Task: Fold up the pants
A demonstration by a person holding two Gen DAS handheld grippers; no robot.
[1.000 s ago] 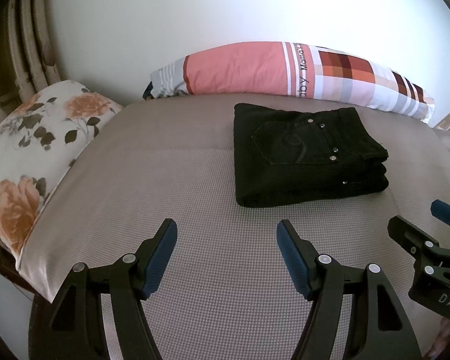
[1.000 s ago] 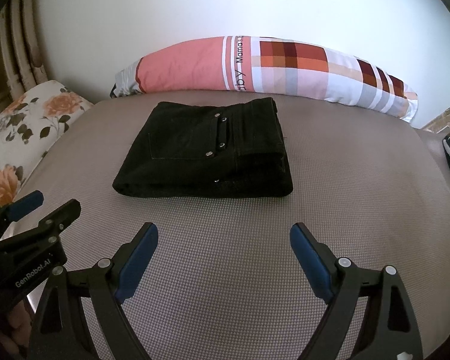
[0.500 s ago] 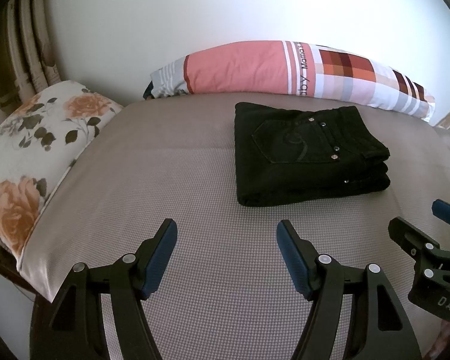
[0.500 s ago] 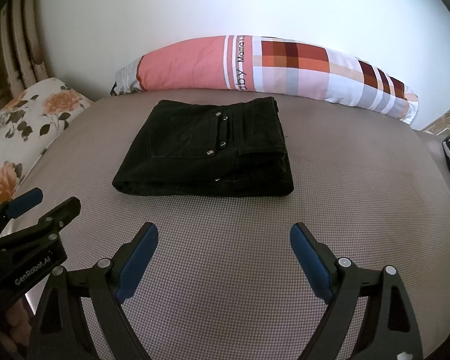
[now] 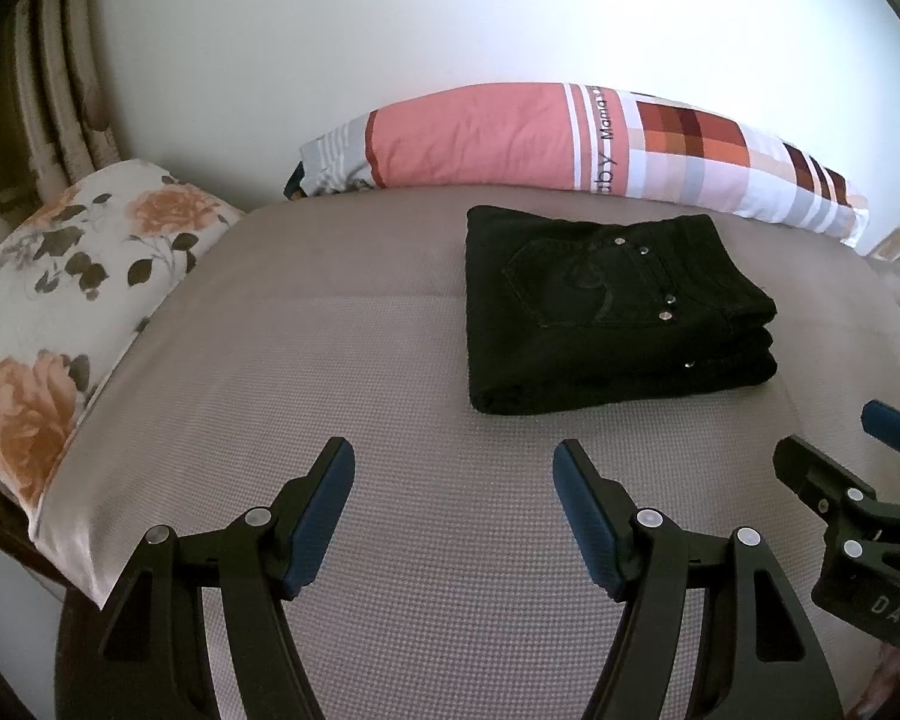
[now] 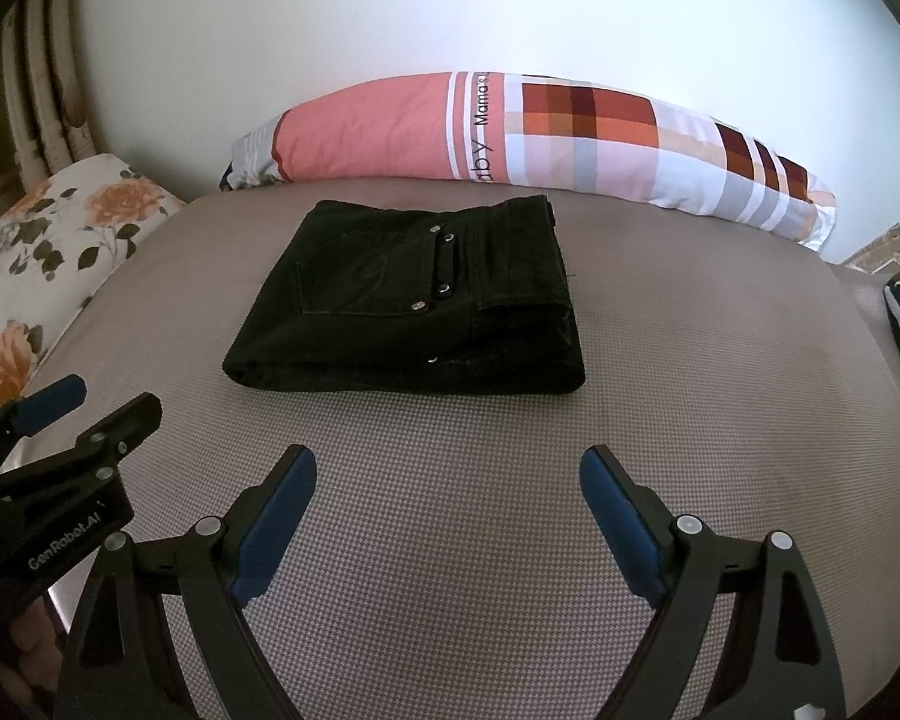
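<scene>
Black pants point(image 6: 408, 300) sit folded in a compact stack on the bed point(image 6: 690, 420), mid-surface toward the far side, just short of the long pink and plaid pillow point(image 6: 510, 126) by the wall; pocket panel faces up, layers square. Fold looks complete to me. Risk from here is undoing it: any re-grab or nudge at the near edge could slide the top layer, since the layers lie loose. Left gripper point(image 5: 453, 510) and right gripper point(image 6: 447, 516) both hover near the front of the bed, jaws spread wide, nothing between them, well clear of the stack. Floral pillow point(image 5: 72, 300) at left is no factor.
</scene>
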